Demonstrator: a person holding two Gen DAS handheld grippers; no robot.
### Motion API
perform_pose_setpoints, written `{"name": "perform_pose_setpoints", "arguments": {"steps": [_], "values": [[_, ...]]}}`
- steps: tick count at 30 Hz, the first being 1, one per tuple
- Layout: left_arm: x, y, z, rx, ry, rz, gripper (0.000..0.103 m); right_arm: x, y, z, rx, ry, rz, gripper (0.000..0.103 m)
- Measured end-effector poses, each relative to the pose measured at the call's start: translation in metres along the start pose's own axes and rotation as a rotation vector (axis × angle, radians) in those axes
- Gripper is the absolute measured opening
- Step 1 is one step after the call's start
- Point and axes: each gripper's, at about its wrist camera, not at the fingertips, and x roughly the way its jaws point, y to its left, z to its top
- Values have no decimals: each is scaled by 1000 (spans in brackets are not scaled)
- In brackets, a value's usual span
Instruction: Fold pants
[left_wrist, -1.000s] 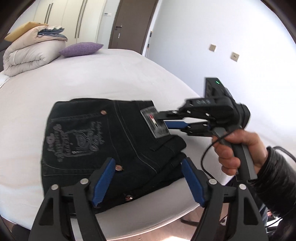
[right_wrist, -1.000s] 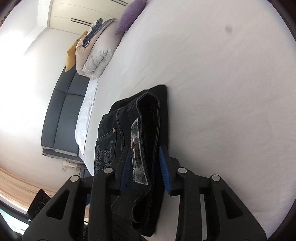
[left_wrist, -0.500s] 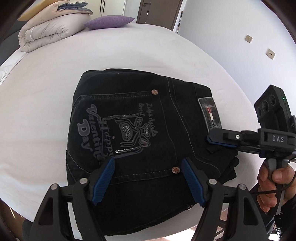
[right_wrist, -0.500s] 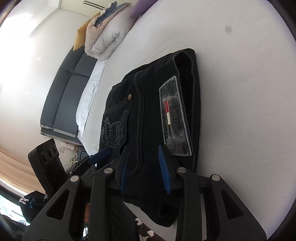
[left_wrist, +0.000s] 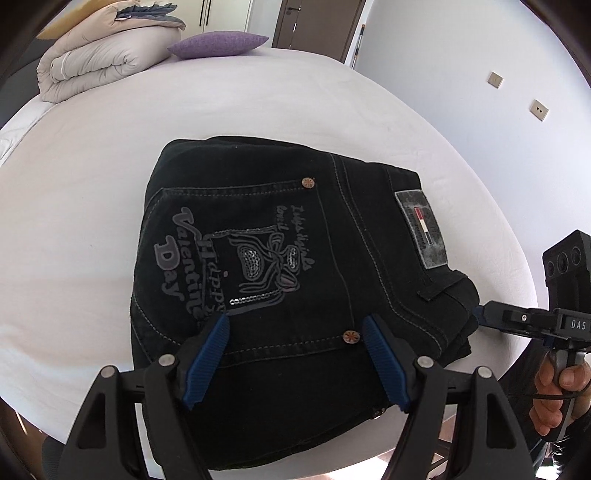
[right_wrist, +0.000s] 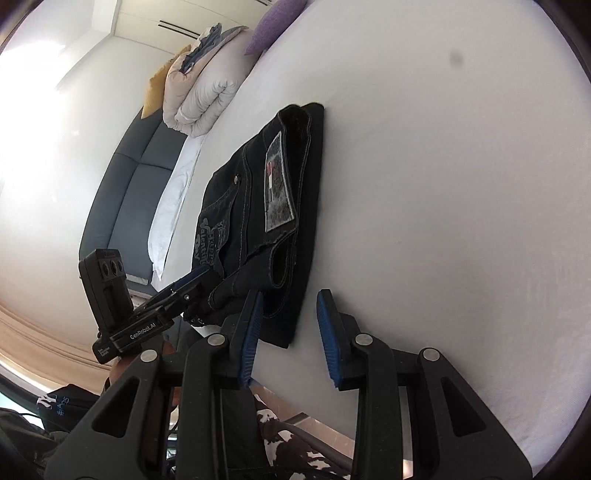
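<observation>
One pair of black pants (left_wrist: 295, 266) is lying folded near the bed's (left_wrist: 92, 177) edge, its underside hidden. The left gripper (left_wrist: 295, 354) is hovering released above it; the right gripper (right_wrist: 290, 332) is gaping empty beside its corner. One purple pillow (left_wrist: 218, 44) and one folded duvet (left_wrist: 99, 62) are sitting beyond.

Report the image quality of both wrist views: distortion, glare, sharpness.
Left wrist view: strong fisheye bending of the bed, dark corner vignette, even light, sharp print on the pants. Right wrist view: same bowing, blown-out glare on the wall at left, a dark smudge over the sheet, pants fairly sharp.
</observation>
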Motion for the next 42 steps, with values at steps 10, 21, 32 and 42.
{"name": "perform_pose_setpoints", "arguments": {"steps": [10, 21, 32, 42], "values": [[-45, 40, 25, -51, -113, 2, 94, -15, 14, 42, -18, -60, -32, 51], [28, 135, 48, -289, 109, -196, 94, 50, 2, 86, 68, 38, -28, 67], [51, 94, 56, -170, 188, -243, 63, 105, 32, 91, 24, 101, -87, 54], [35, 87, 59, -211, 147, -258, 23, 98, 48, 82, -39, 19, -105, 15]]}}
